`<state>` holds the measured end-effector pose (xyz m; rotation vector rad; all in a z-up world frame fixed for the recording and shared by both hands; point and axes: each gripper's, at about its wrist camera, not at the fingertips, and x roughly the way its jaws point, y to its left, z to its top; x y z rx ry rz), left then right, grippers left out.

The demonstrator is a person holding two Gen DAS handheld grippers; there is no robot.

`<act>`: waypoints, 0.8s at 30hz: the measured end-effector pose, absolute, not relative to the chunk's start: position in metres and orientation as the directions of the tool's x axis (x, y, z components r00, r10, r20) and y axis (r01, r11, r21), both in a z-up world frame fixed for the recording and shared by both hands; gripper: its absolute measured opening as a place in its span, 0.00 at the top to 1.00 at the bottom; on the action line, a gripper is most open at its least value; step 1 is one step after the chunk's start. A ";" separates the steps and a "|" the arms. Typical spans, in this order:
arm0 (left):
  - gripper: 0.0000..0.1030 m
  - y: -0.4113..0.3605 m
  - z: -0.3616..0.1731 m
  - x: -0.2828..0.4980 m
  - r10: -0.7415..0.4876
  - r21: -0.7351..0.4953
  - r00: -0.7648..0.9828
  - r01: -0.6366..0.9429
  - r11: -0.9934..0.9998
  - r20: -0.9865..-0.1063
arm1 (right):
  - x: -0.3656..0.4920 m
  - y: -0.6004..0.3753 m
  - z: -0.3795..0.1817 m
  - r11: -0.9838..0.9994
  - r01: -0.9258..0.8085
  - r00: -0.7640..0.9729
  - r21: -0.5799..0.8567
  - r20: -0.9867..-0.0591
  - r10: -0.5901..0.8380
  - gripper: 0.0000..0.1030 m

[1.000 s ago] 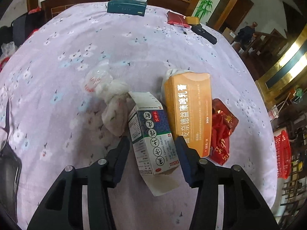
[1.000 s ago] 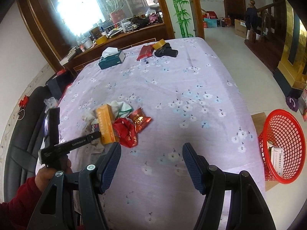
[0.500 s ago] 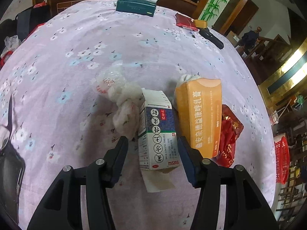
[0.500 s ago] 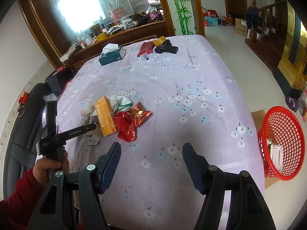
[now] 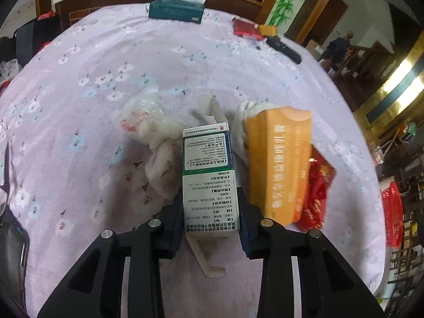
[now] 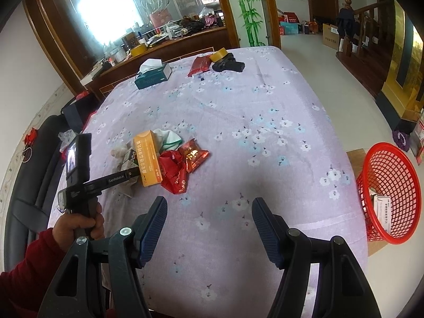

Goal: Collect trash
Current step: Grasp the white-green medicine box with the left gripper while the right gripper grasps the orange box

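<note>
- Left gripper (image 5: 210,212) has just been closing its jaws, and both pads now press the sides of the white-and-blue medicine box (image 5: 208,177), which stands on edge between them with its end flap open.
- Right gripper (image 6: 209,228) hangs over bare lilac cloth near the table's (image 6: 265,122) front edge, jaws apart with nothing between them.
- Just right of the medicine box lies the orange box (image 5: 279,164), touching or nearly touching it.
- Beyond the orange box, further right, sits a crumpled red wrapper (image 5: 316,185).
- Left of the medicine box lies a knotted white plastic bag (image 5: 156,143), close against it.
- Behind the orange box a bit of white cloth (image 5: 245,122) pokes out.
- Well away from the medicine box, off the table's right edge, stands the red mesh basket (image 6: 389,185) with a white carton inside.
- Far from the medicine box, near the table's back edge, rests a teal tissue box (image 6: 152,75).
</note>
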<state>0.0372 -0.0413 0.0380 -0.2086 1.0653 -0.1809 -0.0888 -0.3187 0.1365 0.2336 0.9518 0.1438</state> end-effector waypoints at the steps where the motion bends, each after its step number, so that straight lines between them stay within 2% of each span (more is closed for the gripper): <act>1: 0.68 -0.040 0.042 0.033 -0.247 -0.253 0.481 0.054 0.966 -0.841 | -0.086 -0.315 0.135 0.964 -0.026 0.569 0.265 -0.789 0.232 0.31; 6: 0.68 -0.032 0.064 0.004 -0.272 -0.257 0.512 0.101 0.961 -0.815 | -0.066 -0.293 0.128 0.959 -0.080 0.540 0.272 -0.797 0.271 0.30; 14: 0.68 -0.011 0.084 -0.026 -0.219 -0.188 0.567 0.114 0.976 -0.794 | -0.011 -0.223 0.106 0.935 -0.218 0.466 0.278 -0.812 0.350 0.25; 20: 0.68 0.004 0.084 -0.037 -0.201 -0.164 0.571 0.115 0.980 -0.796 | 0.029 -0.175 0.080 0.939 -0.271 0.437 0.213 -0.842 0.317 0.25; 24: 0.68 0.013 0.085 -0.041 -0.192 -0.157 0.577 0.111 0.981 -0.794 | 0.051 -0.156 0.063 0.958 -0.257 0.453 0.125 -0.860 0.234 0.25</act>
